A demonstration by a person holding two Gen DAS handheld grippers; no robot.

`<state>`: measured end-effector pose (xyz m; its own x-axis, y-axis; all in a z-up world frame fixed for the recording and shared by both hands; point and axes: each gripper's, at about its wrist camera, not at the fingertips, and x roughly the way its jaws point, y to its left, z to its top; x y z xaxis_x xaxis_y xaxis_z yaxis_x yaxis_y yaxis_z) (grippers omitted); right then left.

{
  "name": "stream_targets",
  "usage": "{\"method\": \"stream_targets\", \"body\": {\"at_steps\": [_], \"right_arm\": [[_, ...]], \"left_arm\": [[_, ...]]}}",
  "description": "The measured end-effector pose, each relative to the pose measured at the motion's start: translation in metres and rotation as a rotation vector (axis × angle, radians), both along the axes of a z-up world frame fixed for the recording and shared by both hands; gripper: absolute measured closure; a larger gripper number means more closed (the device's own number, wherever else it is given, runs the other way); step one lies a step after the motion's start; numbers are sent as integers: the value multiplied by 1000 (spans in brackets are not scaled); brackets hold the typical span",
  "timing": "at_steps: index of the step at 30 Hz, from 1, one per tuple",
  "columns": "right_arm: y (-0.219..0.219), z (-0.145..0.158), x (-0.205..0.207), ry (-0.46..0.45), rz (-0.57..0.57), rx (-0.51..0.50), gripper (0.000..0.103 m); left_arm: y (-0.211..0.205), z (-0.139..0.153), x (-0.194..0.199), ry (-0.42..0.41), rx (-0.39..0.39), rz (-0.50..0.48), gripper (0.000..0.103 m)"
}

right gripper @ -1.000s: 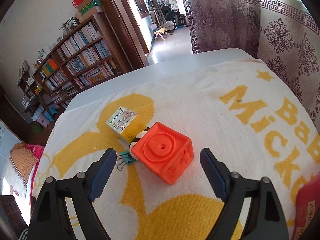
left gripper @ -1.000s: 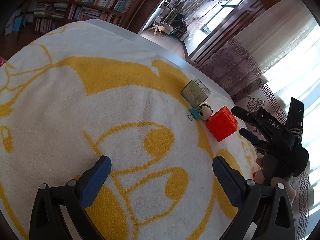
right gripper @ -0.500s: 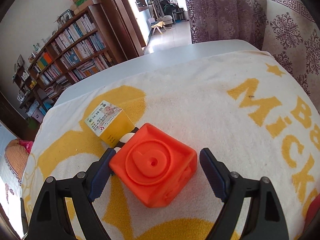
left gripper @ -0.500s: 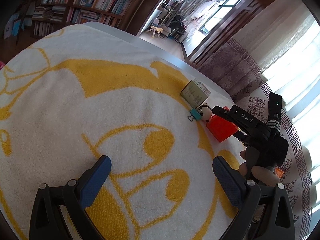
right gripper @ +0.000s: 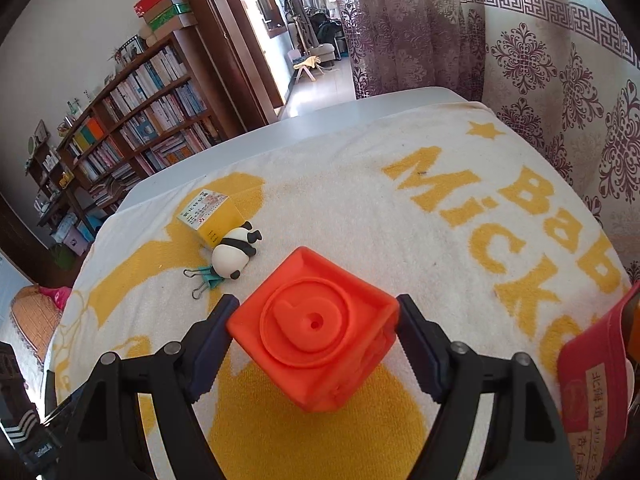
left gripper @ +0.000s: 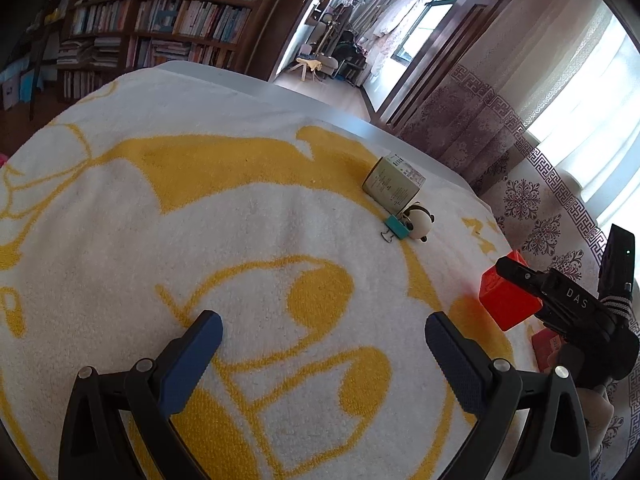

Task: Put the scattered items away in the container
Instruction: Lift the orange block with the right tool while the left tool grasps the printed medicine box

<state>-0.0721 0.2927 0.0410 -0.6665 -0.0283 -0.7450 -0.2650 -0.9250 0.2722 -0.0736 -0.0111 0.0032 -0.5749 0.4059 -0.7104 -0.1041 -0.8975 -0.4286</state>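
Between the two dark pads of my right claw (right gripper: 314, 334) sits the orange block (right gripper: 320, 336), its face with the raised ring and small hole turned up at me. My jaws have just been closing in, and both pads now press on its sides, so I am pinching it, and from my left wrist view it looks lifted off the towel (right gripper: 360, 208).

My left claw (left gripper: 322, 344) hangs spread wide over the yellow drawing, with nothing between its pads.

A little further out, the things I judge I have yet to gather lie close together: a panda figure (right gripper: 235, 251) on its side, a teal binder clip (right gripper: 204, 278) just beside it, and a small yellow box (right gripper: 210, 216) touching the panda's far side. None of them has been tidied.

At my right edge a red container (right gripper: 592, 376) shows only in part; I take it as the place for the block, though I cannot see what it already holds. So I judge the job is at an early stage: one item in hand, three left on the towel.

As for writing, the towel carries big yellow letters, "Mick" and "Bab" as far as they show. My right claw's body, seen from my left wrist, reads "DAS". The red container and the yellow box bear Chinese print too small for me to read with confidence
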Motion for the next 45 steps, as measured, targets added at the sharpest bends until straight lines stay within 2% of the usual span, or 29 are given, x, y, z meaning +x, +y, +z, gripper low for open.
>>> {"method": "stream_targets", "body": {"at_steps": [4,6,8,14,18,23,31,34,35,36,37,38,41,45], "right_arm": [[7,-7,17,2,-16,-30,21],[9,-11,21,-2,-18,-52,21],[10,-12,24,1,-12,-75,21],[17,-13,29,21,-18,-113,21],[21,-15,29,15,-20,-137,21],[22,-15,29,18,-18,-158,21],[18,-17,29,8,-6,-149,21],[18,-17,28,8,-6,-149,21],[18,-17,28,8,-6,-146,21],[17,-17,28,9,-6,-140,21],[16,-17,28,10,-6,-132,21],[15,-17,27,10,-4,-123,21],[12,-17,27,13,0,-97,21],[12,-16,26,22,0,-92,21]], "left_arm": [[6,2,-9,-50,-31,-16,1],[5,6,-17,-72,27,-31,1],[7,15,-25,-66,41,-8,1],[37,49,-57,71,-57,2,1],[71,58,-83,157,-141,-71,1],[107,48,-114,199,-207,-158,1],[135,15,-158,146,-319,-172,1],[141,5,-167,123,-329,-193,1],[141,1,-170,103,-318,-197,3],[141,-3,-174,76,-300,-199,16],[139,-8,-178,44,-275,-202,36],[136,-11,-180,25,-247,-200,41],[127,-8,-175,28,-197,-190,41],[113,11,-154,74,-161,-190,41]]}}
